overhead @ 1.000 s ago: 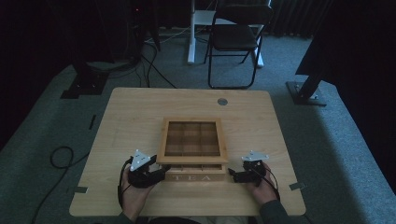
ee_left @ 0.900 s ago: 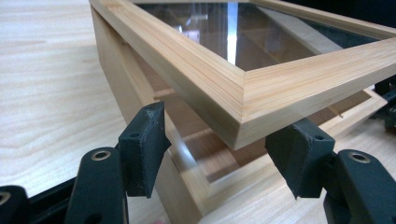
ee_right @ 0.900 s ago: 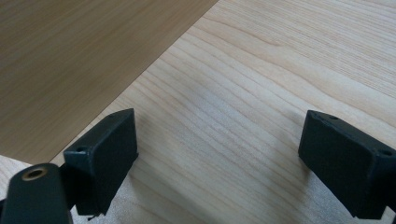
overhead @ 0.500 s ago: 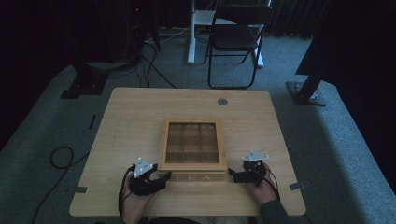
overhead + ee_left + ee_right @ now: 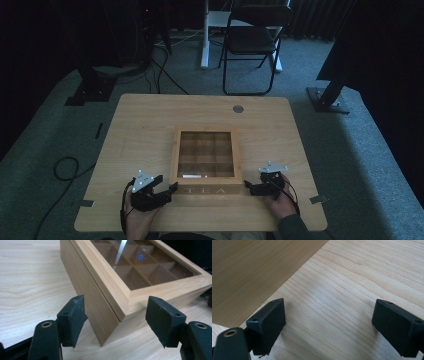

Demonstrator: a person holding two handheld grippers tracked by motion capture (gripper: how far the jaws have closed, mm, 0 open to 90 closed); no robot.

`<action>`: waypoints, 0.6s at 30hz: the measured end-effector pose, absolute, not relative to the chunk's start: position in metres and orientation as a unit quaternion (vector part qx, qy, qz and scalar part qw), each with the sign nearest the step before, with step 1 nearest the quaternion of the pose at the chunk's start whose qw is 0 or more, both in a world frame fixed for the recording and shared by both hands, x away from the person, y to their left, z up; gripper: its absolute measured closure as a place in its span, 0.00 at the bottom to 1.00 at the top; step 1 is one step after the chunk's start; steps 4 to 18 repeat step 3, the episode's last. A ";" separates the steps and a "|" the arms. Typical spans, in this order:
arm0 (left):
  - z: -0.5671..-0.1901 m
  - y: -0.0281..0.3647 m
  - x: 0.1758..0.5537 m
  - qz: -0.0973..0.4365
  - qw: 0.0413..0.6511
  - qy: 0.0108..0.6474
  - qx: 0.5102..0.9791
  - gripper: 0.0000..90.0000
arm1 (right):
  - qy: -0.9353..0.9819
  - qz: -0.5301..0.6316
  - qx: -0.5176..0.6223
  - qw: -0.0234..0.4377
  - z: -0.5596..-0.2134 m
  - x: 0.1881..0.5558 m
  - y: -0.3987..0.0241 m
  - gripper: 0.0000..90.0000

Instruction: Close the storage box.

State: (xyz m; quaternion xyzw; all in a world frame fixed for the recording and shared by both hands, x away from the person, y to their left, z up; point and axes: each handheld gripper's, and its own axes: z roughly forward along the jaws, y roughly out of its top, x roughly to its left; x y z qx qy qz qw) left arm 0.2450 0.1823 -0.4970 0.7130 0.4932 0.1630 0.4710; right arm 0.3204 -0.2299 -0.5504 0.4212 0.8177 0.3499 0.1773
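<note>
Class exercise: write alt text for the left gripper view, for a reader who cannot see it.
The near corner of a closed wooden tea box with a glass lid stands between the left gripper's two wide-open black jaws, which have just been opening and touch nothing. The box rests on a pale wooden table.

The high view looks forward and down from above the table's (image 5: 150,125) near edge. The left gripper view sits low and close at the tea box's (image 5: 105,302) near corner; the right gripper view skims the tabletop beside the box wall. All share that box.
</note>
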 end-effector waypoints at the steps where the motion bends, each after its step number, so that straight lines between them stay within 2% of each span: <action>1: -0.497 0.183 0.245 0.165 0.475 0.492 0.710 0.36 | 0.818 0.350 0.421 0.177 -0.550 0.320 -0.230 0.12; 18: -0.496 0.184 0.245 0.168 0.477 0.492 0.709 0.36 | 0.818 0.350 0.421 0.178 -0.550 0.320 -0.230 0.12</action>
